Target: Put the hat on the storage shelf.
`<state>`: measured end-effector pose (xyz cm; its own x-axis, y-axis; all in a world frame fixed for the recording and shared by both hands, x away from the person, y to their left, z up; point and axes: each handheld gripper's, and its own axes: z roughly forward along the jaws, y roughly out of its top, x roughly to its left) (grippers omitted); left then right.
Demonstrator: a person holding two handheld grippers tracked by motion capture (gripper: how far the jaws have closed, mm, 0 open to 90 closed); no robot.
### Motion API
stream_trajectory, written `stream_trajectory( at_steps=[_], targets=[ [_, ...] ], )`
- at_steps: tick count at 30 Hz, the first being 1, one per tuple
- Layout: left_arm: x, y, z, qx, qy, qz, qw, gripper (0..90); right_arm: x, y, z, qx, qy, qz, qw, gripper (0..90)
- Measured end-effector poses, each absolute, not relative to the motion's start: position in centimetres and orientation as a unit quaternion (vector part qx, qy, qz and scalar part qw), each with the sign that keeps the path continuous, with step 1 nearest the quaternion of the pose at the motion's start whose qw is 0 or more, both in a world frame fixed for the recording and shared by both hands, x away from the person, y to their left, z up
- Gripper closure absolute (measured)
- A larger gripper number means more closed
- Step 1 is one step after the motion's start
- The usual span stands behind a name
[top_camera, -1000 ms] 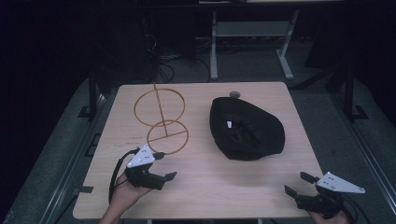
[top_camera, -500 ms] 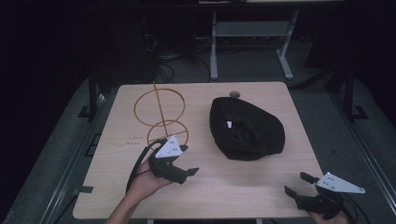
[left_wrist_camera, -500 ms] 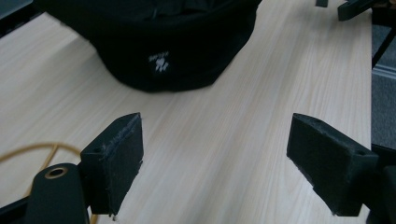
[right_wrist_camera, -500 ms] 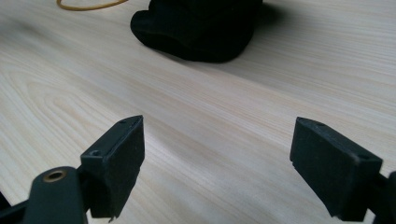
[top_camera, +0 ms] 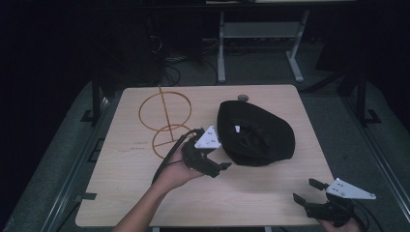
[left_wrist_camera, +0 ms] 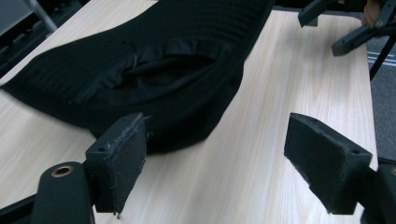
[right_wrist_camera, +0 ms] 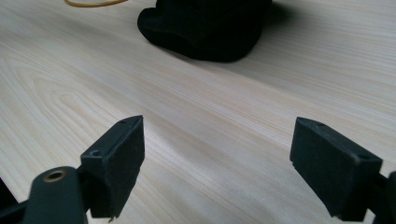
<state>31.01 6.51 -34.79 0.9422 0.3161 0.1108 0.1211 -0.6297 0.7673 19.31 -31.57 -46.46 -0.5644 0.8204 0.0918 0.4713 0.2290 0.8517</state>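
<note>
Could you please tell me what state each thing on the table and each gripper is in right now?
Black hat: lying crumpled on the table, not held.
Wire stand: upright beside the hat, untouched.
Left gripper: jaws open, close to the hat's edge, gripping nothing.
Right gripper: jaws open, low over bare wood near the table's front corner, apart from the hat.
Table: wooden top, bearing hat and stand.

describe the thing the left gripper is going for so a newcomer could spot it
On the light wooden table, look right of centre: a black fabric hat lies there as a floppy dark mound. Its neighbour, the orange wire stand, is thin open rings; the hat is solid cloth.
</note>
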Motion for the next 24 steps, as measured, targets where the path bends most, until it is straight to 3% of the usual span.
stream_trajectory(
  at_steps=[16, 18, 24],
  targets=[
    [33.5, 1.5, -36.6, 0.929, 0.094, 0.107, 0.341, 19.5, 19.5, -31.2, -46.4, 0.417, 0.765, 0.452, 0.191, 17.5],
    [33.9, 1.0, -37.3, 0.934, 0.094, 0.112, 0.325, 23.1, 19.5, -31.2, -46.4, 0.417, 0.764, 0.454, 0.19, 17.5],
    [34.3, 0.8, -38.4, 0.936, 0.098, 0.131, 0.312, 58.8, 19.6, -30.8, -46.3, 0.413, 0.765, 0.456, 0.19, 17.5]
  ],
)
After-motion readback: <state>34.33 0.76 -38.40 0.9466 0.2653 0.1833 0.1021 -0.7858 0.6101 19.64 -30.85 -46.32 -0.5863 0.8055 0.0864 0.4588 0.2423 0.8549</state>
